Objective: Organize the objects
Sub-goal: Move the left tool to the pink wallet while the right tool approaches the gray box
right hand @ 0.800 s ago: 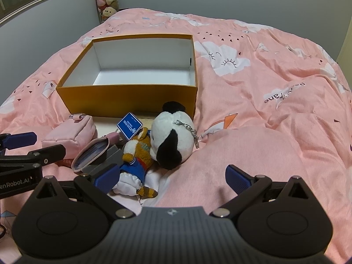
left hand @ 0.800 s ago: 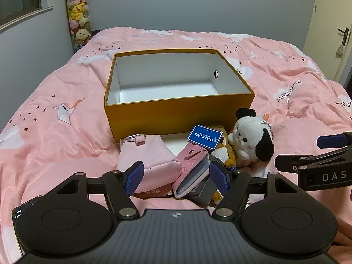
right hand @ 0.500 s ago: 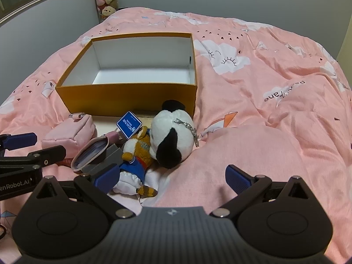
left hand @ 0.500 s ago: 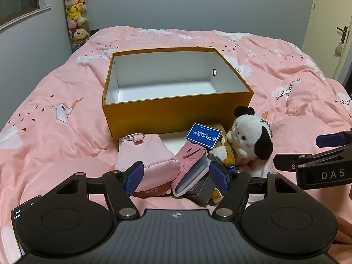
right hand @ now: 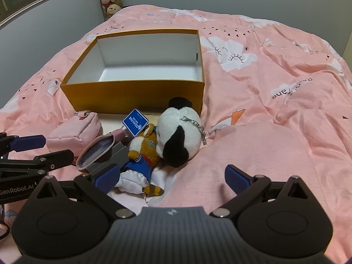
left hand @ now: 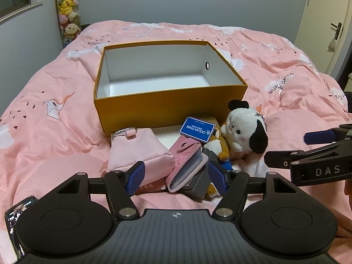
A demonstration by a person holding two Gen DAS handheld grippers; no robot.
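An orange box (left hand: 171, 107) (right hand: 136, 92) with a white, bare inside sits open on the pink bed. In front of it lies a heap: a pink pouch (left hand: 136, 151) (right hand: 76, 132), a pink card holder (left hand: 187, 167) (right hand: 96, 151), a blue Ocean Park tag (left hand: 197, 128) (right hand: 135, 125), a small brown plush in blue (right hand: 140, 156), and a white-and-black plush dog (left hand: 244, 136) (right hand: 178, 136). My left gripper (left hand: 177, 177) hovers open above the pouch and card holder, touching nothing. My right gripper (right hand: 171, 178) stands wide open just right of the brown plush, gripping nothing.
The pink duvet (right hand: 275, 101) rises in soft folds to the right of the heap. A column of plush toys (left hand: 67, 15) stands against the far wall at the left. A door (left hand: 330, 26) is at the far right. A phone edge (left hand: 15, 215) shows at bottom left.
Both views have drawn back and tipped slightly, so the box and the heap sit a little lower and smaller in frame. The jaws and the objects look unchanged.
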